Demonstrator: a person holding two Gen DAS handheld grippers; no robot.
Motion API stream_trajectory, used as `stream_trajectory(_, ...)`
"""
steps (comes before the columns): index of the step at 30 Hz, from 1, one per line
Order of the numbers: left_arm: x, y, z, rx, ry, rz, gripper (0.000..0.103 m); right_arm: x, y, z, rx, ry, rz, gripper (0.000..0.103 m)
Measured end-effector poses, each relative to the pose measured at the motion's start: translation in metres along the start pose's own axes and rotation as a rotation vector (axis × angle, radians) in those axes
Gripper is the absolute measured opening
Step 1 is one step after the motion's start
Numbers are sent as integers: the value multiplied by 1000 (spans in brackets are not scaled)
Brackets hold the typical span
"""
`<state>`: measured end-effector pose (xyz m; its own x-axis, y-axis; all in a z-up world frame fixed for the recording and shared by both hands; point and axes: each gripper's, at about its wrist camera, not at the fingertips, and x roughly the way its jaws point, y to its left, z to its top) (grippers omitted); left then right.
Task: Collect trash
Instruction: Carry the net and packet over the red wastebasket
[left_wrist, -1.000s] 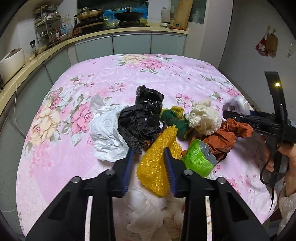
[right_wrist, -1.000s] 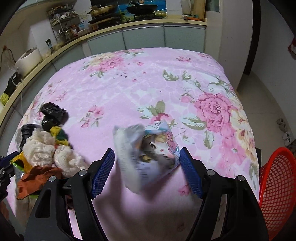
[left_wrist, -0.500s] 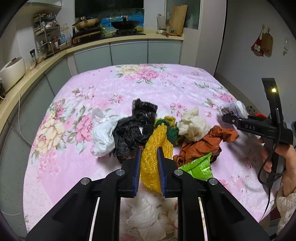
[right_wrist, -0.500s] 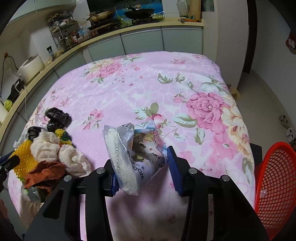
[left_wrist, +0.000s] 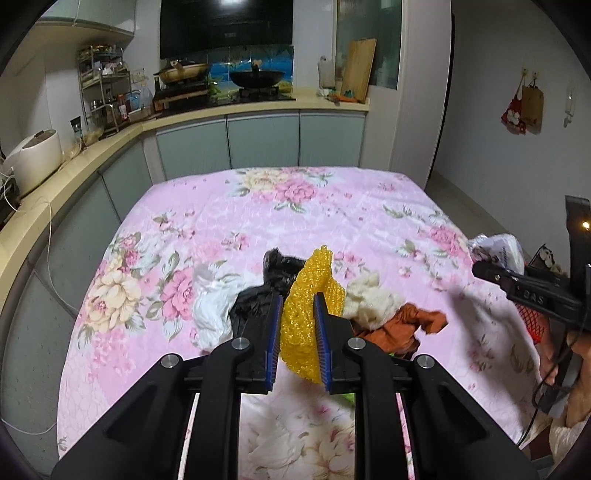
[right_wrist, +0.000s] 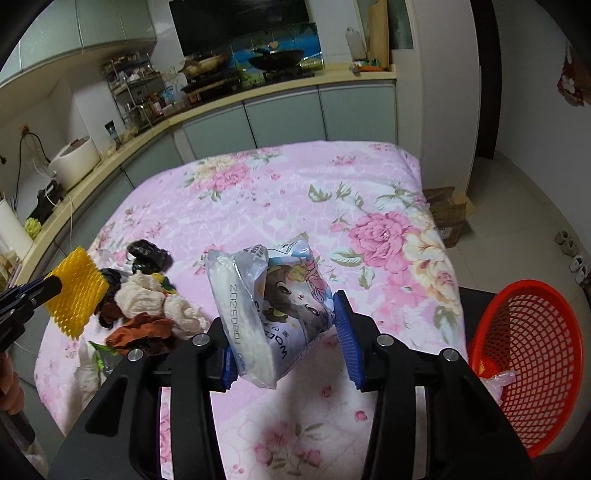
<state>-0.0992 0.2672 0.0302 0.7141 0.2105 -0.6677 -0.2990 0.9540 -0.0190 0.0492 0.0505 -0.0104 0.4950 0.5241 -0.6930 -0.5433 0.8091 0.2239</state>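
My left gripper (left_wrist: 298, 301) is shut on a yellow foam net (left_wrist: 304, 317), held up off the pink flowered table cover (left_wrist: 258, 221). The same yellow net (right_wrist: 75, 291) shows at the left of the right wrist view. My right gripper (right_wrist: 284, 328) is shut on a printed plastic snack bag (right_wrist: 273, 306), lifted above the cover (right_wrist: 332, 192). A heap of trash lies beneath: black plastic (left_wrist: 258, 299), a white bag (left_wrist: 214, 306), cream cloth (left_wrist: 369, 299) and orange-brown plastic (left_wrist: 410, 325). A red mesh basket (right_wrist: 532, 354) sits low at the right.
Kitchen counters (left_wrist: 55, 192) with a rice cooker (left_wrist: 35, 155) run along the left and far sides. A cardboard box (right_wrist: 447, 214) lies on the tiled floor past the table's right edge. A person's hand (left_wrist: 561, 350) holds the right gripper's handle.
Both grippers closed, the left on the yellow net and the right on the snack bag, and both rose, lifting their loads off the cover. The green wrapper is now hidden under the left gripper.
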Motion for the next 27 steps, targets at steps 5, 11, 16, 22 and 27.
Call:
stream_trajectory(5, -4, -8, 6, -2, -29, -1, 16, -19, -1, 0, 8, -31, 4, 43)
stream_trajectory(11, -11, -20, 15, 10, -69, 1, 16, -42, 0, 0, 14, -67, 10, 43)
stream_trajectory(16, -15, -31, 21, 24, -95, -12, 16, -59, 0, -1, 20, -98, 14, 43)
stream_trajectory(22, -20, -47, 28, 50, -123, -38, 16, -77, -8, -2, 37, -137, 2, 43)
stream_trajectory(27, -21, -63, 33, 78, -133, -68, 17, -90, -17, -3, 56, -164, -17, 43)
